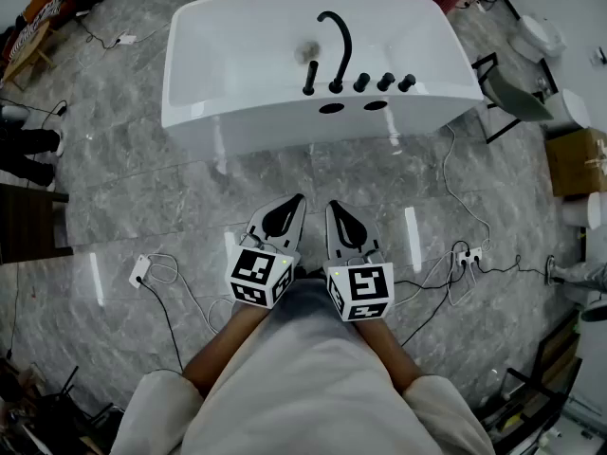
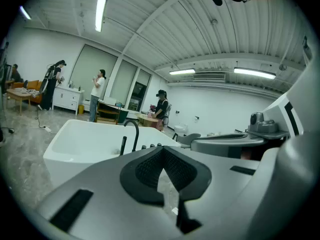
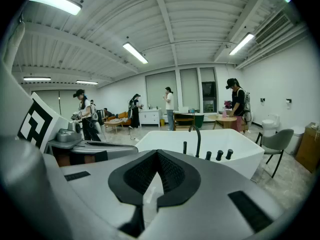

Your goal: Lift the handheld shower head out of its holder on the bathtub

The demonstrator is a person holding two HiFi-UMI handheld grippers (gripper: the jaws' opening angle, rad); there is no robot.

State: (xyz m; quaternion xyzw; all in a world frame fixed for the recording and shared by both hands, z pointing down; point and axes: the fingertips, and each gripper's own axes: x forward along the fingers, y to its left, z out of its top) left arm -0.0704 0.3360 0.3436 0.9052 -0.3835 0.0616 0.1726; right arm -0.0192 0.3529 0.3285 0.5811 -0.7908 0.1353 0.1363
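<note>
- The step in hand looks like the very start: getting over to the bathtub (image 1: 285,126). Nothing has been grabbed yet.
- The handheld shower head (image 1: 310,76) is a thin black stick. It stands upright on the near rim of the bathtub, just left of the tall curved black spout (image 1: 337,41). Three black knobs (image 1: 385,81) sit in a row on the other side of the spout.
- The person stands on the grey stone floor (image 1: 142,188), well away from the tub. Both tools are held close to the body, side by side, and they point toward the tub.
- The left claw (image 1: 298,200) is closed tight with nothing in it. In the left gripper view its black pads (image 2: 145,171) meet at the tip, and the shower head (image 2: 123,146) shows far beyond them.
- The right claw (image 1: 332,207) is closed too, and it is empty. In the right gripper view the shower head (image 3: 184,147) and the spout (image 3: 196,136) sit well past its tip.
- Next, I think the person has to step closer and reach one claw out over the rim.
- That claw must open first, then slide its two sides around the thin stick without bumping the spout right next to it.
- Then it should squeeze firmly and pull straight up, since the stick is slim and smooth and may slip.
- White and black cables (image 1: 455,263) lie on the floor, so feet need care on the way.
</note>
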